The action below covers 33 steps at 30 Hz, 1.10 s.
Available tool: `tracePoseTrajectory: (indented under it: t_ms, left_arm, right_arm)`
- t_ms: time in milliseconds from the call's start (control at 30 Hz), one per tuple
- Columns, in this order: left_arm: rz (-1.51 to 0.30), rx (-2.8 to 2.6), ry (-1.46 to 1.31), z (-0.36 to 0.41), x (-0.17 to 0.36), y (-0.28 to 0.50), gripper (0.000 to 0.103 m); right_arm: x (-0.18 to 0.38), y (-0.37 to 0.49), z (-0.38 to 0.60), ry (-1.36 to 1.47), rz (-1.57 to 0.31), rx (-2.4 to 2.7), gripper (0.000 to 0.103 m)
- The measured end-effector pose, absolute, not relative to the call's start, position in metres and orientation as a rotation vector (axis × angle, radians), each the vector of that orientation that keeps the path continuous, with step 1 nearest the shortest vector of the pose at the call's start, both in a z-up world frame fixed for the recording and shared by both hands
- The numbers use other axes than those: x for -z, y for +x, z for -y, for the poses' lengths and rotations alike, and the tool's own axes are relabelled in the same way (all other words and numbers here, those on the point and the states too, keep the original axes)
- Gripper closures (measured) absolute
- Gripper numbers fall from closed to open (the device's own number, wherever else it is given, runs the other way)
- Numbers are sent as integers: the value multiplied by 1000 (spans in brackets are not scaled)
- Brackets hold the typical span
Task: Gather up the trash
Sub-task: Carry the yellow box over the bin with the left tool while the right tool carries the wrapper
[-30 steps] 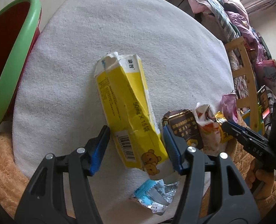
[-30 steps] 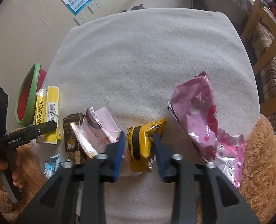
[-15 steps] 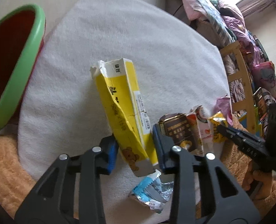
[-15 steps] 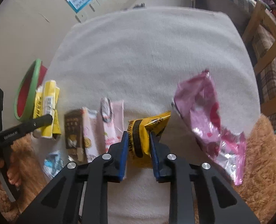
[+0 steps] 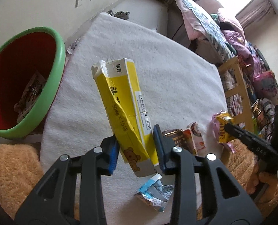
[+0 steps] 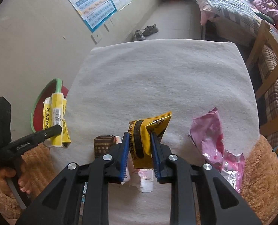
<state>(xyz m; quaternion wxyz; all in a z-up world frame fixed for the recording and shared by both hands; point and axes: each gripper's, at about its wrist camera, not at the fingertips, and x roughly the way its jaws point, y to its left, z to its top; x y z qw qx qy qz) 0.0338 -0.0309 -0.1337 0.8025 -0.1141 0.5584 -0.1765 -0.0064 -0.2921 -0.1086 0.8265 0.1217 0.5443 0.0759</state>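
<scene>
The left gripper [image 5: 136, 149] has its blue fingers [image 5: 112, 154] pressed on the lower end of a yellow carton [image 5: 123, 105], and the right gripper [image 6: 139, 156] pinches a yellow-and-black snack packet [image 6: 145, 136] the same way; both pieces look to hang clear of the white mat [image 6: 163, 82]. To do this step well, I would keep both pinches firm and swing the carton first over the green-rimmed bin [image 5: 50, 86], which stands just beside the mat's left edge, letting go only once its far end is past the rim, since the long carton could catch there. The packet has further to travel, so carry it level and slow. The carton is creased, torn open at the top, with a barcode strip and a bear printed near the fingers. The packet is crumpled and shiny. On the mat lie a brown pack [image 6: 102, 145], a pink bag [image 6: 212, 140] and a blue foil wrapper [image 5: 154, 191]
</scene>
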Motion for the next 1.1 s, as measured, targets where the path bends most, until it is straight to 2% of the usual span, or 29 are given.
tracePoseTrajectory:
  t_ms: [1100]
  left_arm:
    - [-1134,269,-336,-19,124,29,70]
  right_arm:
    - [100,8,205,128,-1169,-362,80]
